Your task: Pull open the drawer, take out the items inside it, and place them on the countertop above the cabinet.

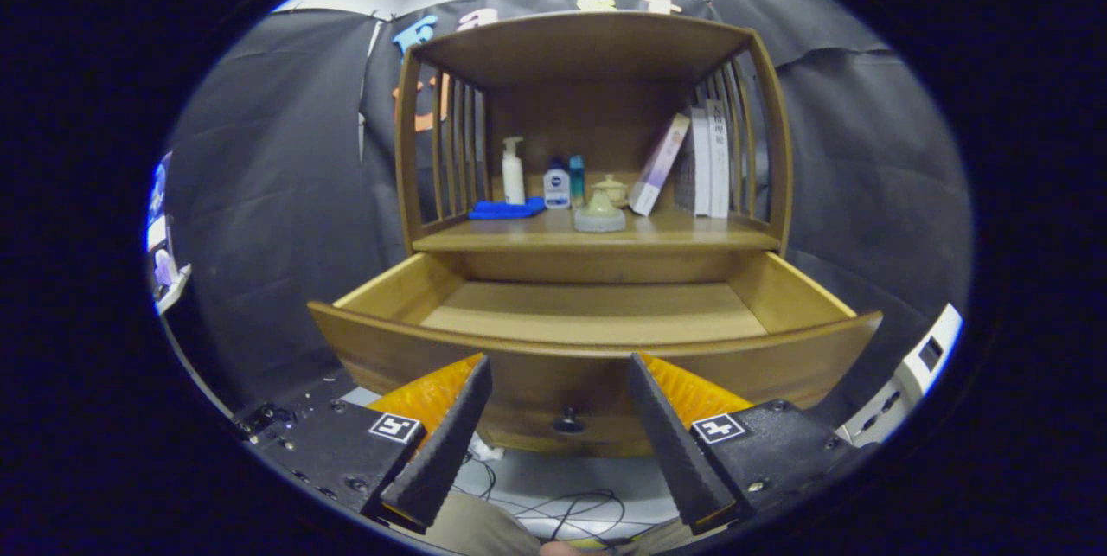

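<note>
Just ahead of the gripper [560, 366], the drawer [597, 314] stands pulled well out of the cabinet [588, 46], its curved front and small dark knob [568, 423] showing between the two fingers. Both fingers are spread apart and grasp nothing; neither touches the drawer front, as far as I can tell.

As much of the drawer's floor as shows over the front looks bare, though the near strip behind the front panel is hidden, so something low could lie there unseen.

Farther back, on the countertop [692, 236] above the drawer, sit a blue cloth [506, 210] at the left, a white pump bottle [513, 171], a small white and blue bottle [556, 184], a slim teal bottle [577, 180], a pale lidded pot [599, 212] with another jar [611, 188] behind it, and some books [700, 158] leaning at the right.

By my reading the pulling is done and the emptying looks finished or close to it; what may be left is a check of the hidden near strip
</note>
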`<state>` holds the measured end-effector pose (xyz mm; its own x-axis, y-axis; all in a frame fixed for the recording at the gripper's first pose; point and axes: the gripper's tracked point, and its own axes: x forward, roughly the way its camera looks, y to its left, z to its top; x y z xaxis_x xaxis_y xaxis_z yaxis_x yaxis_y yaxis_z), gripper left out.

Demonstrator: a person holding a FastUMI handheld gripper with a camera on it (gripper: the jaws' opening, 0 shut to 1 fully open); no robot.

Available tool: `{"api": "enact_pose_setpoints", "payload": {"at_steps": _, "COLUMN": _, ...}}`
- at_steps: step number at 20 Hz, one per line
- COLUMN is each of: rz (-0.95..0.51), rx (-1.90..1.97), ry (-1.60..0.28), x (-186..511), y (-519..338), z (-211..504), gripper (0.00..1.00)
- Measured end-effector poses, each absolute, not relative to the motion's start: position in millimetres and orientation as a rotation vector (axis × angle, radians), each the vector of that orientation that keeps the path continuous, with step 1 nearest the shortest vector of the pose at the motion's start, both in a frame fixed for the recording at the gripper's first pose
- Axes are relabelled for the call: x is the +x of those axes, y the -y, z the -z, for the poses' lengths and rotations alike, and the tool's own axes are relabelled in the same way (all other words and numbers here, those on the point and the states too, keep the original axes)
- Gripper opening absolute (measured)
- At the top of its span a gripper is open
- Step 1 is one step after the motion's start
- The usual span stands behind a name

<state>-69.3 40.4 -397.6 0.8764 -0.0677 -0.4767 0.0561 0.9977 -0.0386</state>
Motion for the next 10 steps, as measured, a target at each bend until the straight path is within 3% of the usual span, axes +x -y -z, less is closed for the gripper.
{"api": "enact_pose_setpoints", "payload": {"at_steps": 10, "rz": 0.210, "rx": -0.044, "ry": -0.534, "x": -55, "y": -30, "z": 435, "gripper": 0.99}}
